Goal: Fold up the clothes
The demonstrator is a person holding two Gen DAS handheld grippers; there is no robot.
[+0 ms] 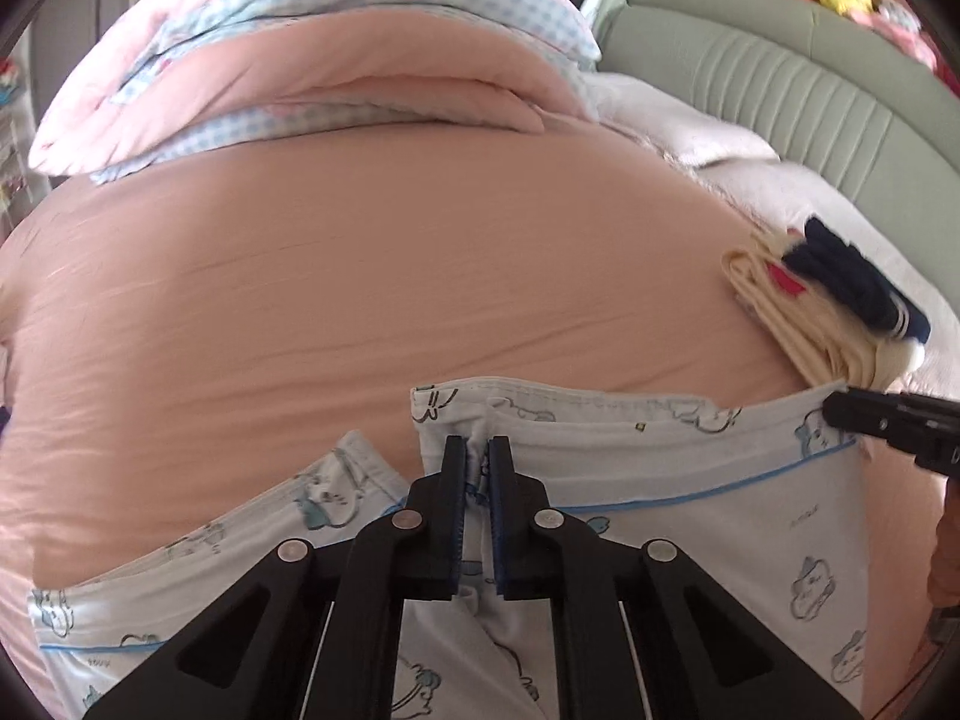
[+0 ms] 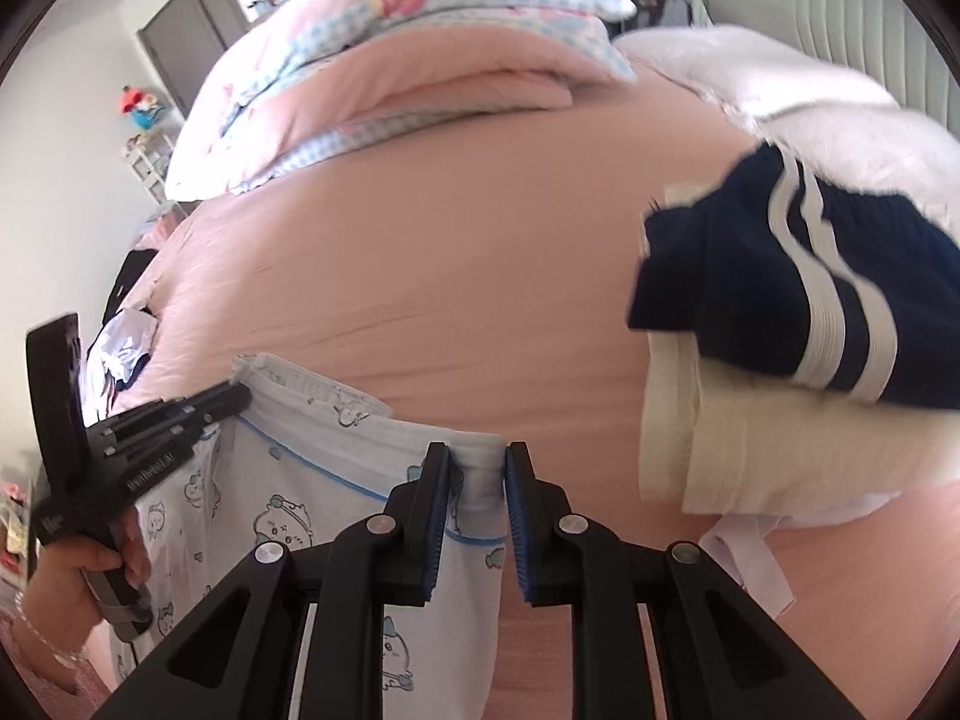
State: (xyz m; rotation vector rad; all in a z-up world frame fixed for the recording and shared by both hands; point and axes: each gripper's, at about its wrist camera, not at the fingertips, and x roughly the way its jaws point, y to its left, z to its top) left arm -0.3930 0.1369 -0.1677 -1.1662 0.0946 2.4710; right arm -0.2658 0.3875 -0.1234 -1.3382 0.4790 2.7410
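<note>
White printed garment [image 1: 690, 480], left gripper [image 1: 478, 456], right gripper [image 2: 477, 465] both pinching hem

The white cartoon-printed garment [image 1: 690, 480] is spread on the near part of the pink bed sheet [image 1: 390, 276]. Relative to this garment, the stack of folded cream and navy striped clothes [image 2: 780, 360] is placed to the right and farther back on the sheet. The folded pink and blue-checked quilt [image 1: 336, 60] is positioned well behind the garment. The grey-green padded headboard [image 1: 780, 72] is located to the far right, behind the stack.
</note>
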